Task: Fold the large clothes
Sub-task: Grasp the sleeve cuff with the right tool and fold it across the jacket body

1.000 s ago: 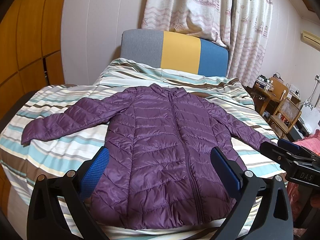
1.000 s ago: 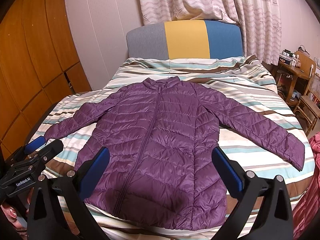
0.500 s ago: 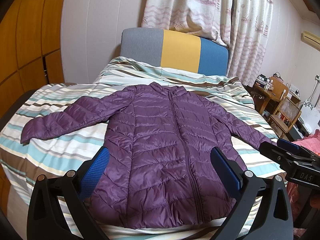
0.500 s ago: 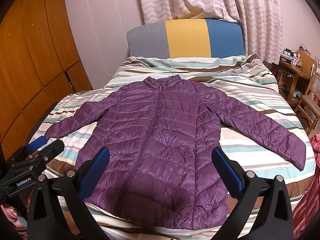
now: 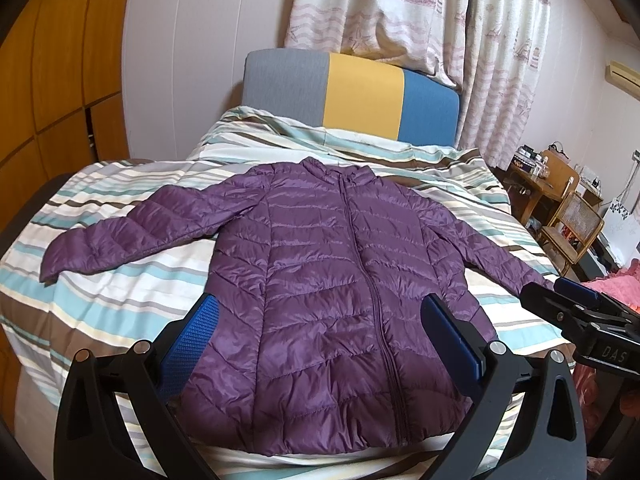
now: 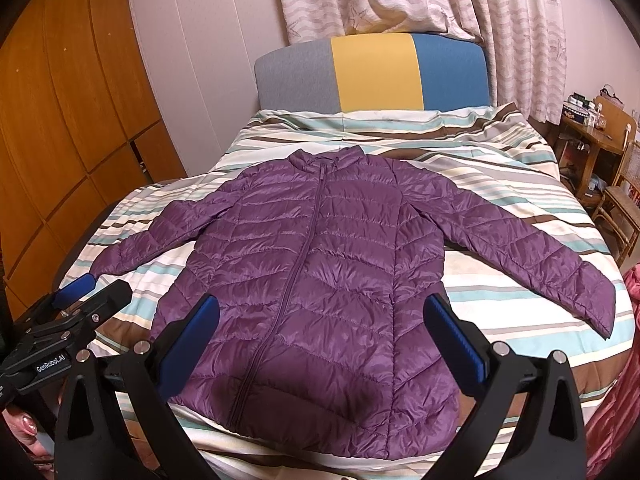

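Purple jacket (image 5: pixel 332 280) lies flat, zipped, on the striped bed (image 5: pixel 120 288); left gripper (image 5: pixel 320 336) and right gripper (image 6: pixel 320 332) both hang wide open, holding nothing.

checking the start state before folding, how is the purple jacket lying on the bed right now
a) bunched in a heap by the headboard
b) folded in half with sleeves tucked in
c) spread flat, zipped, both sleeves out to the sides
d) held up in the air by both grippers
c: the purple jacket lies flat on the striped bed cover with its zip closed and a sleeve out each way, while the left gripper and right gripper are open, gripping nothing.
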A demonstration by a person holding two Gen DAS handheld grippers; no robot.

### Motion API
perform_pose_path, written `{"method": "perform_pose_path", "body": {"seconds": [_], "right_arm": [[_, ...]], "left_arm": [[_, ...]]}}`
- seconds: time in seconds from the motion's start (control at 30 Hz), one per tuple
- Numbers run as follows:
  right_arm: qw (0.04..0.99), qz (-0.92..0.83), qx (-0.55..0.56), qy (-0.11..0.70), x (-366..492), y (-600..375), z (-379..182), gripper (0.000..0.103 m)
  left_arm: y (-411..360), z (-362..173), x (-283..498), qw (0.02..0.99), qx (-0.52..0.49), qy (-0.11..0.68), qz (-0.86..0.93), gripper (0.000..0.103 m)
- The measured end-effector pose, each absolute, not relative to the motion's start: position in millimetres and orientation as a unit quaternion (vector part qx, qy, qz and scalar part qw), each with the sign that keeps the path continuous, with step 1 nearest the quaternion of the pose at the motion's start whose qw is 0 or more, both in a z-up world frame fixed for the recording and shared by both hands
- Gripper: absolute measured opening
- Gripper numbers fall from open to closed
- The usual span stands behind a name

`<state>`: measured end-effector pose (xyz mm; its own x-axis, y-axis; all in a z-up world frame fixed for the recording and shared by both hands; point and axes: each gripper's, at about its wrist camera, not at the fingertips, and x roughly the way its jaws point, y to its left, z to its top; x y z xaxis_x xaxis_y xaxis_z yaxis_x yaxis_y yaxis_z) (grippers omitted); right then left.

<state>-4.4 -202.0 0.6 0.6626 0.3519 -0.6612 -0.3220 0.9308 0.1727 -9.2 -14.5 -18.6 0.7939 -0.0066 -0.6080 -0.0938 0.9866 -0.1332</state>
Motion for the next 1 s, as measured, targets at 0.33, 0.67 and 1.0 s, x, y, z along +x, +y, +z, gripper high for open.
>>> {"method": "perform_pose_path", "body": {"seconds": [0.33,0.67,1.0], "right_arm": [[0.920,0.187,0.091,0.333,24.7,-235.6,-23.5,0.101],[0.895,0.055,0.183,0.404,93.7,-326.3,-91.8,0.101],[0.857,-0.045,0.324,0.398,141.9,-427.9,-145.4,0.099]], "left_arm": [[0.9,-35.1,24.0,0.924,-0.078,0.364,0.081,0.100],[30.1,-76.4,87.2,0.908,-0.052,0.384,0.158,0.100],[52.3,-131.9,164.6,0.894,-0.054,0.414,0.165,0.100]]}}
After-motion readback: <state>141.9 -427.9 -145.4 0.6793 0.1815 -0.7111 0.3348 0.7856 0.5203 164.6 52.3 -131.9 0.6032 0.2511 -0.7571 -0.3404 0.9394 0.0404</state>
